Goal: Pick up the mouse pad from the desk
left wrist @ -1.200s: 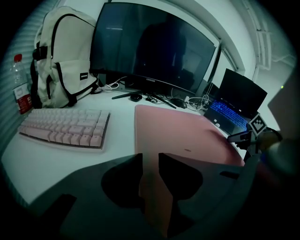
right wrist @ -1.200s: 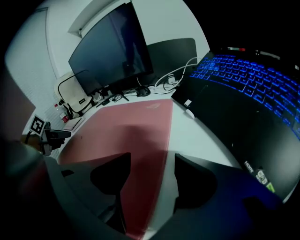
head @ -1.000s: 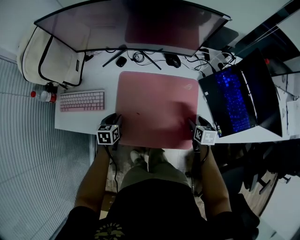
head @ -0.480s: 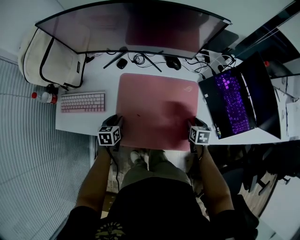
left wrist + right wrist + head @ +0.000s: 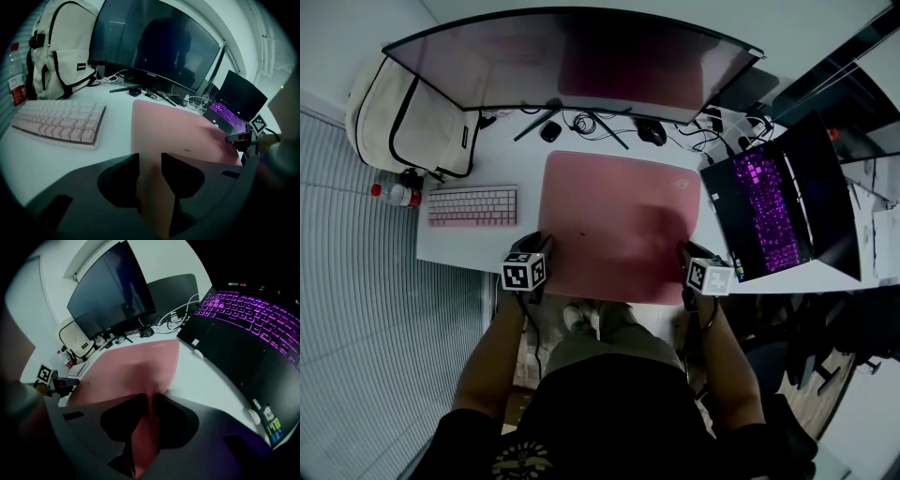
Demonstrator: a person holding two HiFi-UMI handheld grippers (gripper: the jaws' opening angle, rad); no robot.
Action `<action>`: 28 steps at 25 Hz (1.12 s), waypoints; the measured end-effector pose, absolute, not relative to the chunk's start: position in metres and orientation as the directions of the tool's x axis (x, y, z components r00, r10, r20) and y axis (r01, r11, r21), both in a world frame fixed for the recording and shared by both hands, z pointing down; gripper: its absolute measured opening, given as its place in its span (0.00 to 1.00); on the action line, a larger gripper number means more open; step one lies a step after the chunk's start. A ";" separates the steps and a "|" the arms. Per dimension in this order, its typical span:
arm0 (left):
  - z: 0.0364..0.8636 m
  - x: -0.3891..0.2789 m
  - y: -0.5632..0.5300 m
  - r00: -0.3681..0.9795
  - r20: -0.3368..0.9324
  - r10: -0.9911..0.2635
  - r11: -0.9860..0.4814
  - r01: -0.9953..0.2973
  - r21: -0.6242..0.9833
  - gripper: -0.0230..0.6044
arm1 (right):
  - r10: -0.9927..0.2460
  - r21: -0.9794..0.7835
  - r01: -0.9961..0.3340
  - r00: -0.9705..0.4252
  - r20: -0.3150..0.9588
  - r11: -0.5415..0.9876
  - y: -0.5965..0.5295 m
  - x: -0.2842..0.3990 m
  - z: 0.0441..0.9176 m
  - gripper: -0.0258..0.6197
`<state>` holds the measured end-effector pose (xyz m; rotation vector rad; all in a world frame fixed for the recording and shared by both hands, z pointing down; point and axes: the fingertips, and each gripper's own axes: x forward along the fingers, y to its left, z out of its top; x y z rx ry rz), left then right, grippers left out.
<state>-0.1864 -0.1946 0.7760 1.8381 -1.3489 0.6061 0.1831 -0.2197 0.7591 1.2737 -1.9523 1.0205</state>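
One pink mouse pad [image 5: 614,220] lies on the white desk [image 5: 478,242], between one keyboard [image 5: 472,205] and one laptop [image 5: 778,202]. Two grippers are at its near corners. The right gripper [image 5: 686,251] has just been closing and now pinches its corner. The left gripper [image 5: 538,244] has just been opening, and its jaws stand apart around the edge.

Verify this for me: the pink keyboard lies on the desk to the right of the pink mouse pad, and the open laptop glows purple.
One thing is wrong. The pink keyboard lies on the desk to the left of the pink mouse pad, not the right, as the head view shows. The open laptop does glow purple.
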 end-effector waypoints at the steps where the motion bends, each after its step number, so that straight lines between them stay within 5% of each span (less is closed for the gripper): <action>1: 0.777 -0.186 -0.195 0.328 0.746 -0.580 -0.153 -0.943 0.296 0.25 | -0.483 -0.289 -0.924 -0.378 0.789 0.251 -0.219 0.183 0.756 0.18; 6: 0.778 -0.192 -0.196 0.296 0.751 -0.591 -0.134 -0.953 0.270 0.21 | -0.523 -0.281 -0.926 -0.374 0.766 0.251 -0.218 0.177 0.744 0.16; 9: 0.781 -0.202 -0.198 0.262 0.763 -0.590 -0.109 -0.963 0.246 0.06 | -0.536 -0.282 -0.921 -0.386 0.751 0.268 -0.218 0.172 0.735 0.15; 15: 0.780 -0.214 -0.198 0.203 0.804 -0.560 -0.103 -0.979 0.175 0.06 | -0.547 -0.293 -0.912 -0.407 0.732 0.287 -0.214 0.181 0.743 0.15; 24: 0.781 -0.199 -0.194 0.272 0.802 -0.532 -0.117 -0.961 0.249 0.31 | -0.596 -0.390 -0.830 -0.557 0.578 0.399 -0.217 0.168 0.686 0.14; 28: 0.780 -0.192 -0.189 0.318 0.793 -0.520 -0.109 -0.945 0.308 0.32 | -0.591 -0.451 -0.779 -0.625 0.509 0.436 -0.214 0.153 0.648 0.14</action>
